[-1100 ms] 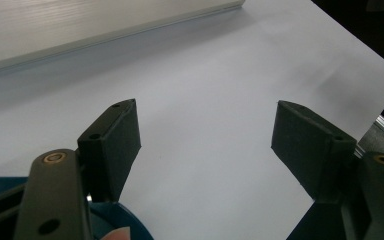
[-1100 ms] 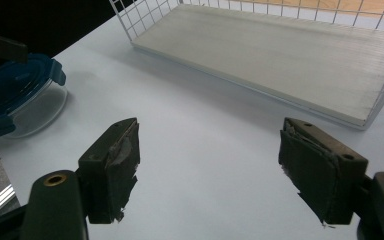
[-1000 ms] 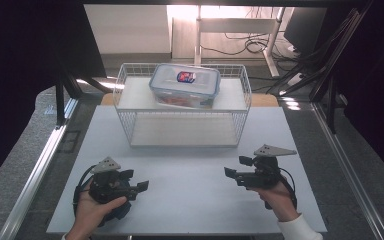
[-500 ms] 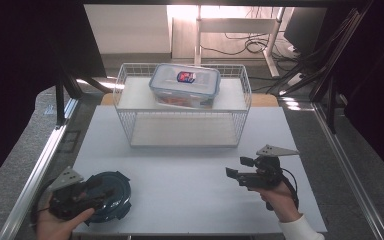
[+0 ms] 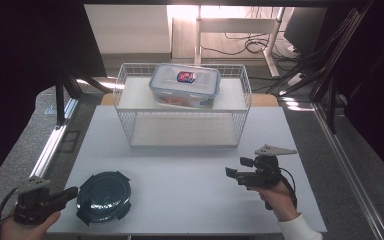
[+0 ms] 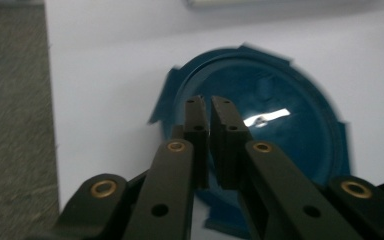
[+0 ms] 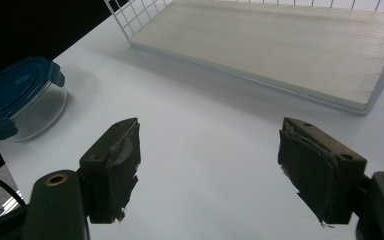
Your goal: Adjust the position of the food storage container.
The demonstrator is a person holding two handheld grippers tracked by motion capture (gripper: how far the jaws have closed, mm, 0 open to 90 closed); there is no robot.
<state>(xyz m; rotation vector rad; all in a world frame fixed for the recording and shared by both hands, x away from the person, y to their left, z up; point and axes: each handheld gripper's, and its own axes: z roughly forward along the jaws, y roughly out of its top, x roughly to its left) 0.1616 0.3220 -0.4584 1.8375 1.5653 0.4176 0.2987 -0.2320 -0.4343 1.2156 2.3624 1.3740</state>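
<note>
A round glass container with a dark blue clip lid (image 5: 103,196) stands on the white board at the front left; it also shows in the right gripper view (image 7: 20,97). My left gripper (image 5: 74,192) sits just left of it, past the board's edge, pointing at it. In the left gripper view the jaws (image 6: 210,102) have just been closing and now stand together with nothing between them, in front of the blue lid (image 6: 280,100). My right gripper (image 5: 232,173) hovers over the board at the front right, open and empty (image 7: 210,170).
A white wire rack (image 5: 130,135) stands at the back of the board, with a bare lower shelf (image 7: 280,45). A clear rectangular lidded box (image 5: 185,85) rests on its top shelf. Metal rails run along both table sides.
My left gripper has drawn back to the left from over the round container, uncovering it, and its jaws have come together. The right gripper has stayed where it was.
</note>
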